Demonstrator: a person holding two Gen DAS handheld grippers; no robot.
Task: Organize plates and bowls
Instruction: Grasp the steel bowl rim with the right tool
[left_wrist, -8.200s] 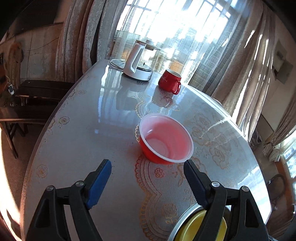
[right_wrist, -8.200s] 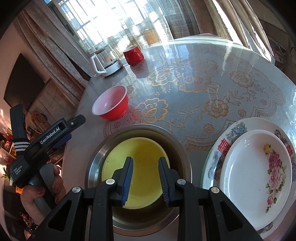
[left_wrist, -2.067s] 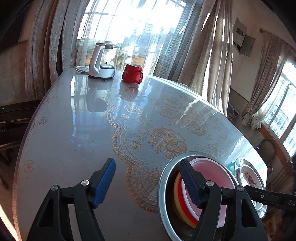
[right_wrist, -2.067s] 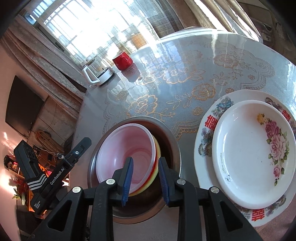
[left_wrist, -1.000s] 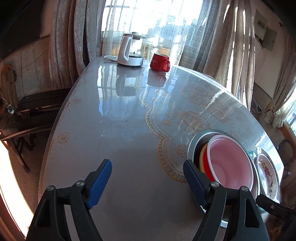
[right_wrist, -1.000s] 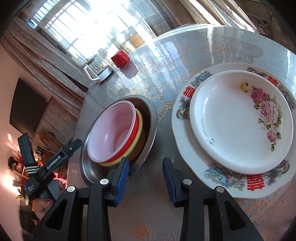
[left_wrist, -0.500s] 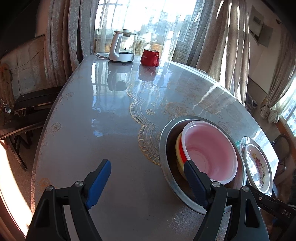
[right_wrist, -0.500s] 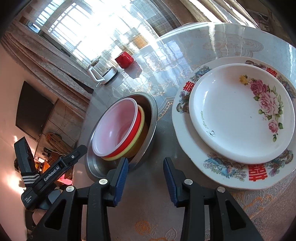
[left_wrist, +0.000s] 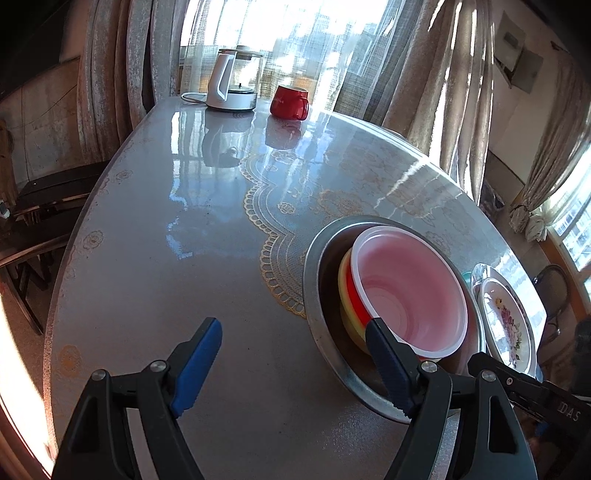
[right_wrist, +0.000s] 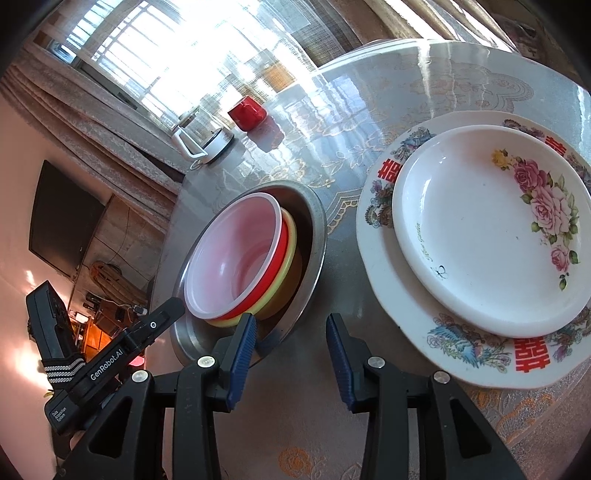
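- Left wrist view: the left gripper (left_wrist: 291, 354) hangs low over the table (left_wrist: 177, 236), jaws spread wide and holding nothing. Just right of it sits the steel basin (left_wrist: 314, 291), with the yellow bowl (left_wrist: 344, 273) nested inside and the red bowl (left_wrist: 406, 291) nested in that. A kettle (left_wrist: 232, 81) and a red mug (left_wrist: 290, 102) stand well apart at the far edge.
- Right wrist view: the right gripper (right_wrist: 290, 350) is parted too, empty, hovering between the basin and the plates. The small rose plate (right_wrist: 491, 225) lies on the large patterned plate (right_wrist: 384, 280).
- Judgement: the sorting looks all but finished, bowls nested and plates stacked. What's left, if anything, is squaring up the tilted red bowl or drawing both tools clear; any nudge wants a light touch on the rim.
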